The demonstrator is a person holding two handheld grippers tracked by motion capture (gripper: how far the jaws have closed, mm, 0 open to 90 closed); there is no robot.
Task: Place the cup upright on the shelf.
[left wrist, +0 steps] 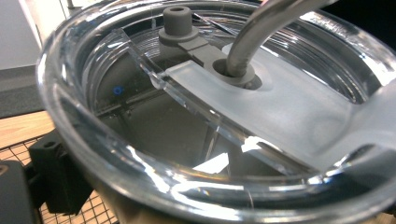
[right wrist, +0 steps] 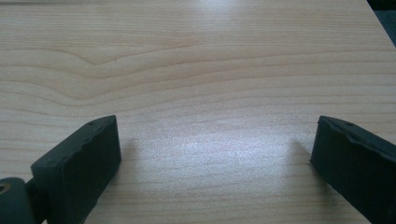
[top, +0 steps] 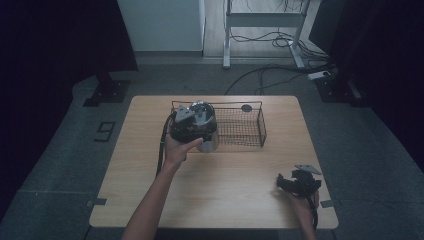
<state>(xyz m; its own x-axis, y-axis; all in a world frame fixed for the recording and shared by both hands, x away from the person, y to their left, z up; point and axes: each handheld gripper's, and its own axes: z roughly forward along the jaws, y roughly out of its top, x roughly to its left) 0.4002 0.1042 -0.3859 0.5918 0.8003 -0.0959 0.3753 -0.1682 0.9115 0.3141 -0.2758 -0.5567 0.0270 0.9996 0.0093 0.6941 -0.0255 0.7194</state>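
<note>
- Clear lid of tumbler sits closest, metal straw rising toward 1 o'clock.
- Left gripper clamps tumbler at wire basket's 9 o'clock end.
- Right gripper: jaws wide, empty, over table.
- Risk: smooth wall slipping; tumbler catching the basket rim, tipping.

A: The high view is dim, with black corners; only the wooden surface catches light.

B: Between the right jaws there's a soft glare patch, with shadows beside each. The clear lid glints, its near rim blurred.
</note>
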